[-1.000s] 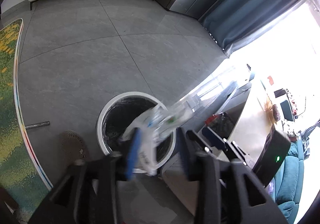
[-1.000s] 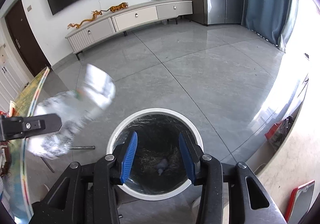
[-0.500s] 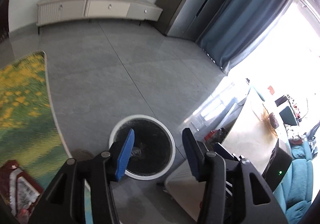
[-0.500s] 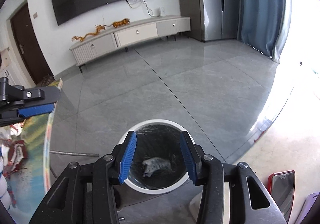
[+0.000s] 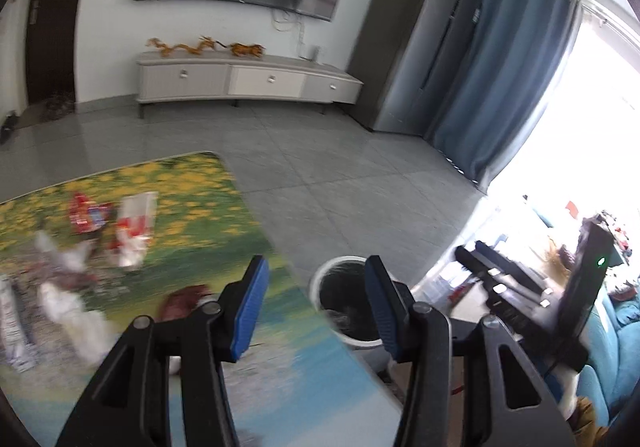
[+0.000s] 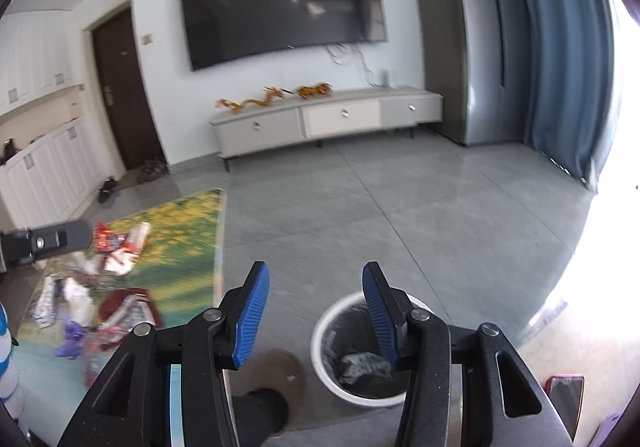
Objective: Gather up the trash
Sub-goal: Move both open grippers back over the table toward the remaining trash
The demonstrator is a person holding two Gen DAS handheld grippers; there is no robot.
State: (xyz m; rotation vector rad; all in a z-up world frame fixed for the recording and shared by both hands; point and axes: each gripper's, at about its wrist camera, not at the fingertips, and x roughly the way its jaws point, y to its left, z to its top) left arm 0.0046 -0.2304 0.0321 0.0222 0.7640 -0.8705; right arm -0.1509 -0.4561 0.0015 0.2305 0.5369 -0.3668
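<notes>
The table (image 5: pixel 224 207) stands beside the white trash bin (image 6: pixel 320 343). Wrappers (image 5: pixel 132 223) lie scattered on the table; a crumpled bottle (image 6: pixel 366 365) lies inside the bin. Left gripper (image 5: pixel 316 307) and right gripper (image 6: pixel 316 311): fingers apart, holding nothing.

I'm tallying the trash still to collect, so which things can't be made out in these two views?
- Wrappers on the table, left wrist view: motion blur smears them; count and kinds unclear.
- Red packet, left wrist view: half hidden behind the left gripper finger.
- Trash bin contents, right wrist view: the right gripper finger covers part; only a grey crumpled lump shows.
- Red-edged object, right wrist view: cut off by the lens edge.
</notes>
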